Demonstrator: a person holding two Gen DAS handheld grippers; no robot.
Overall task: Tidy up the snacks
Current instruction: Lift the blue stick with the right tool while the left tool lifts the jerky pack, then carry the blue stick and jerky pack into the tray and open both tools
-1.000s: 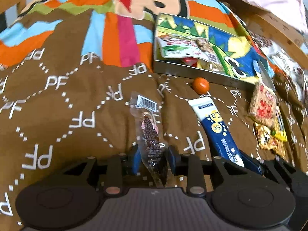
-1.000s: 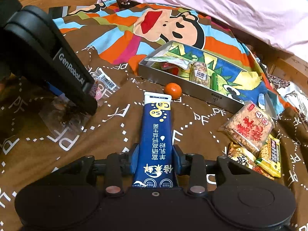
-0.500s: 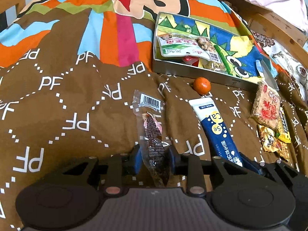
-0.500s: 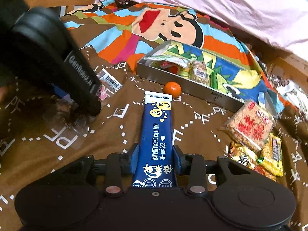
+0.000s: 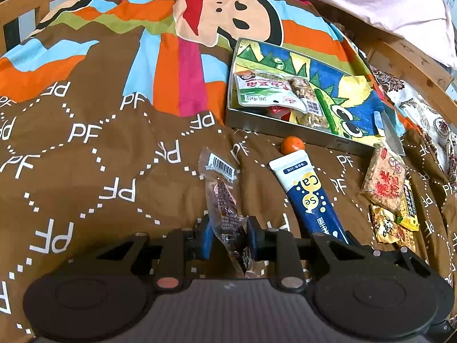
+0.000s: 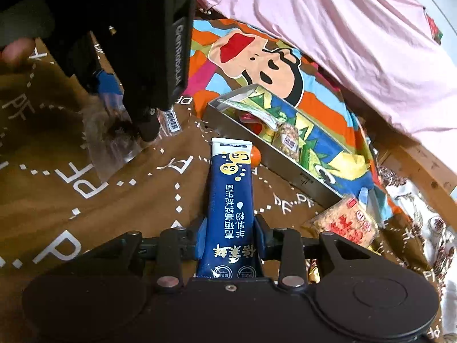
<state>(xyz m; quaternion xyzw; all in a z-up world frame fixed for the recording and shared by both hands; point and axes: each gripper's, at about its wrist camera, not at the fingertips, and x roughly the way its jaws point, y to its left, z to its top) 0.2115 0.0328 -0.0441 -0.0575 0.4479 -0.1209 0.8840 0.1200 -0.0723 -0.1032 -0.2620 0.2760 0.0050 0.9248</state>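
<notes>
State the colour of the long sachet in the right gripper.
Dark blue with a white top end, clearest in the right wrist view: sachet.

1. The left gripper (image 5: 228, 235) is clamped on a clear snack packet (image 5: 225, 211) with dark contents, its blue pads pressing both sides.
2. The landmark is the metal tin (image 5: 288, 133) on the brown quilt (image 5: 85, 171).
3. The packet's barcode end points toward the tin's near left corner.
4. A small orange (image 5: 292, 144) lies just beside the tin's near wall.
5. A blue sachet (image 5: 310, 194) touches the orange on the side away from the tin.
6. Inside the tin, a green-and-white pouch (image 5: 265, 91) sits at its left end.
7. A red-printed cracker pack (image 5: 384, 181) lies near the tin's right corner.
</notes>
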